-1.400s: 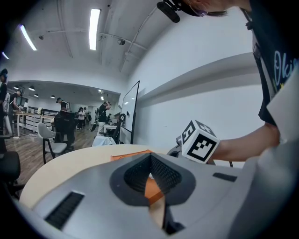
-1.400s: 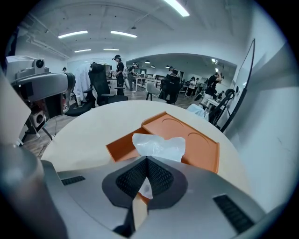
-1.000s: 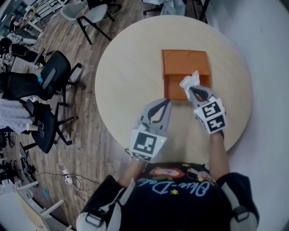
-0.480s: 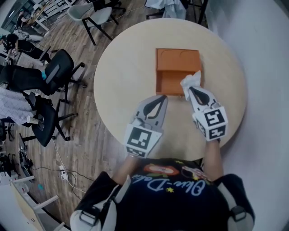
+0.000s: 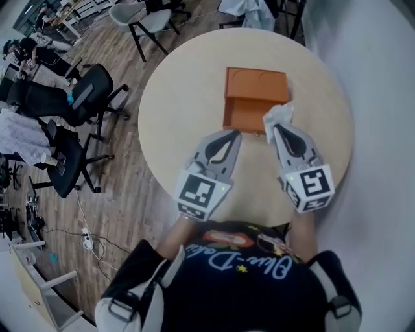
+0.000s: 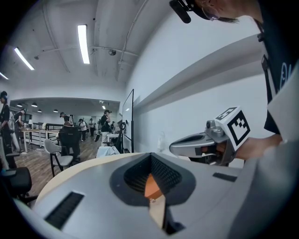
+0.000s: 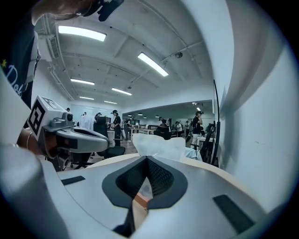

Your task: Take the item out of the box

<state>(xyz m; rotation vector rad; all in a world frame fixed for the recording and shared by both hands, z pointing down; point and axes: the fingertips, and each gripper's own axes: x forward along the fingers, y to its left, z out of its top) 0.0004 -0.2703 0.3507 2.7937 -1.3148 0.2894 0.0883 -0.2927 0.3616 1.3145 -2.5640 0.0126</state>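
An orange box (image 5: 255,85) lies open on the round table (image 5: 181,97), its lid folded back. My right gripper (image 5: 274,128) is shut on a crumpled white tissue-like item (image 5: 278,115), held up over the box's near right corner. In the right gripper view the white item (image 7: 159,146) sticks up beyond the closed tips of my right gripper (image 7: 147,159). My left gripper (image 5: 236,133) hovers beside the box's near edge, its jaws together and empty. Through the gap in my left gripper (image 6: 150,156) a bit of the orange box (image 6: 153,186) shows.
Black office chairs (image 5: 71,104) stand on the wooden floor left of the table, and a grey chair (image 5: 133,16) stands behind it. A white wall (image 5: 382,97) runs close along the table's right side. People stand far off in the room (image 7: 114,122).
The right gripper has risen and drawn back toward the person with the white item in its jaws. The left gripper has also lifted and pulled back slightly.
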